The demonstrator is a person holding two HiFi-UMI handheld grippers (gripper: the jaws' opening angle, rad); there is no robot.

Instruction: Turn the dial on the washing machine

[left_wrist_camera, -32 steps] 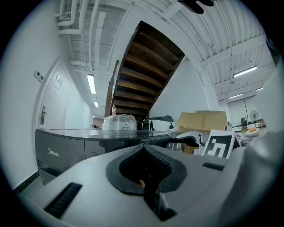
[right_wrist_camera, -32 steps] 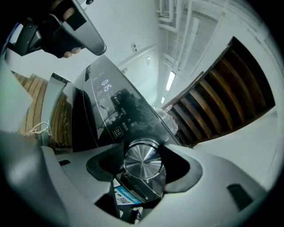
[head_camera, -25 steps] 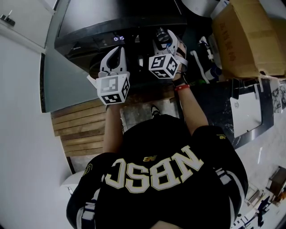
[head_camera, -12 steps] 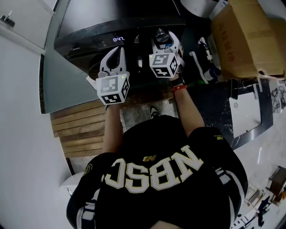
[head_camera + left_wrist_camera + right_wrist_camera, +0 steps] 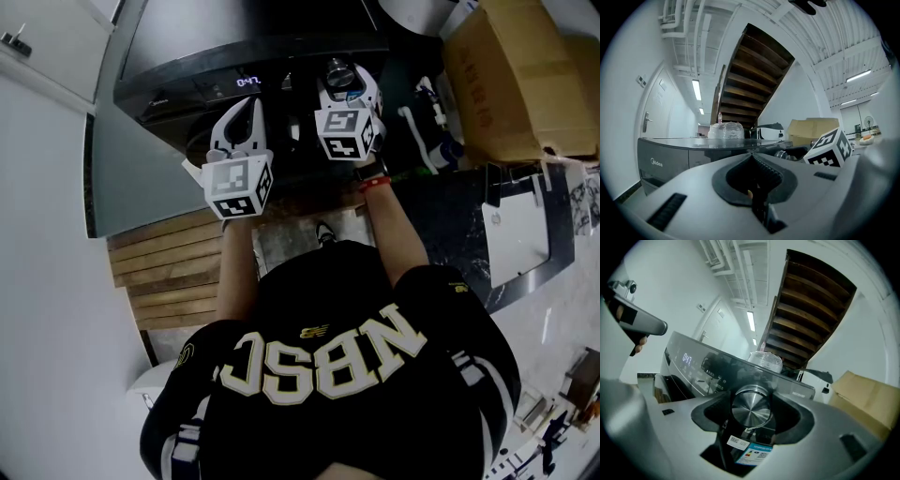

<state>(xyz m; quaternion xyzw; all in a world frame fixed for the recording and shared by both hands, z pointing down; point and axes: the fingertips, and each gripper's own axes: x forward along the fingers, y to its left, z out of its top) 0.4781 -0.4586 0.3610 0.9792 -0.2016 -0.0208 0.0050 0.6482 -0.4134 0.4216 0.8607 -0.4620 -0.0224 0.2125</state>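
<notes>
Wide-spread jaws of the right gripper (image 5: 343,82) clamped on the metal dial (image 5: 751,409) at the right of the washing machine (image 5: 187,56) front panel, left gripper (image 5: 247,111) to its left, jaws together and empty, near the lit display (image 5: 248,82).

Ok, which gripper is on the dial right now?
The right gripper: its jaws clamp the silver dial. The left gripper is shut, holding nothing.

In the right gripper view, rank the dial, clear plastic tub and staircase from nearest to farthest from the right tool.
1. Dial, between the right tool's jaws.
2. Clear plastic tub, on the washer, behind the dial.
3. Staircase, overhead, farthest back.
</notes>
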